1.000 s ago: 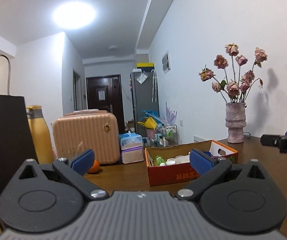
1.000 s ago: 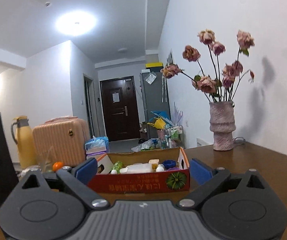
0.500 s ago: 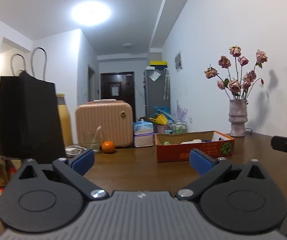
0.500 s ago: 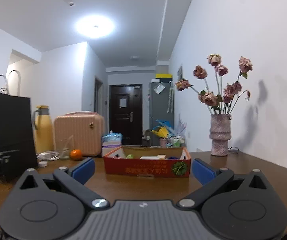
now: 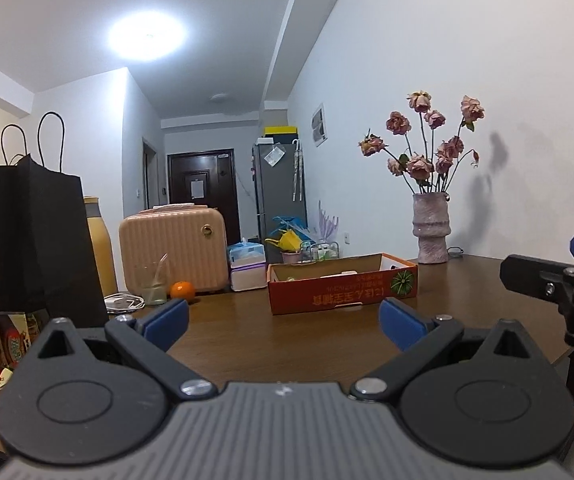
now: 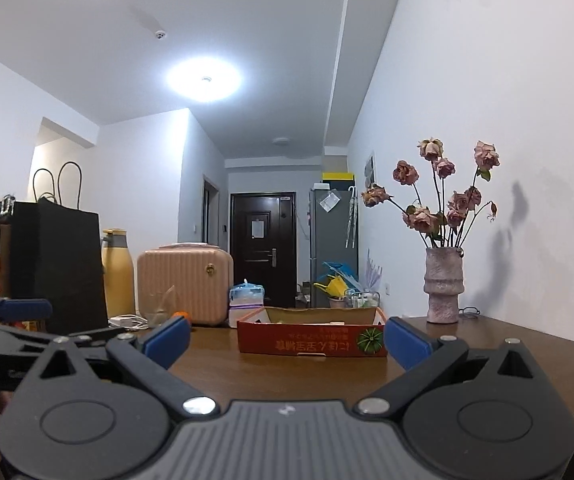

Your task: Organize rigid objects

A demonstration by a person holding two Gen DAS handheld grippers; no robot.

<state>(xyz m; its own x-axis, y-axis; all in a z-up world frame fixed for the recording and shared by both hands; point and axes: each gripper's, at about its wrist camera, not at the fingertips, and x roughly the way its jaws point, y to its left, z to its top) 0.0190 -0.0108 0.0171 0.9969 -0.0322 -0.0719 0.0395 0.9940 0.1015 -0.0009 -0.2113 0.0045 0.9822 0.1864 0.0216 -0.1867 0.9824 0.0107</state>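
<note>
Dark glossy wooden table (image 5: 287, 344) in a white-walled room, red cardboard box (image 5: 343, 288) mid-table, ribbed peach case (image 5: 175, 248), rough vase (image 5: 431, 228); my left gripper (image 5: 283, 320) and right gripper (image 6: 287, 336) both wide, empty

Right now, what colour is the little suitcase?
Peach-pink with ribs; the suitcase shows best in the left wrist view.

red cardboard box (image 5: 343, 290), upside-down yellow print, unreadable
</note>
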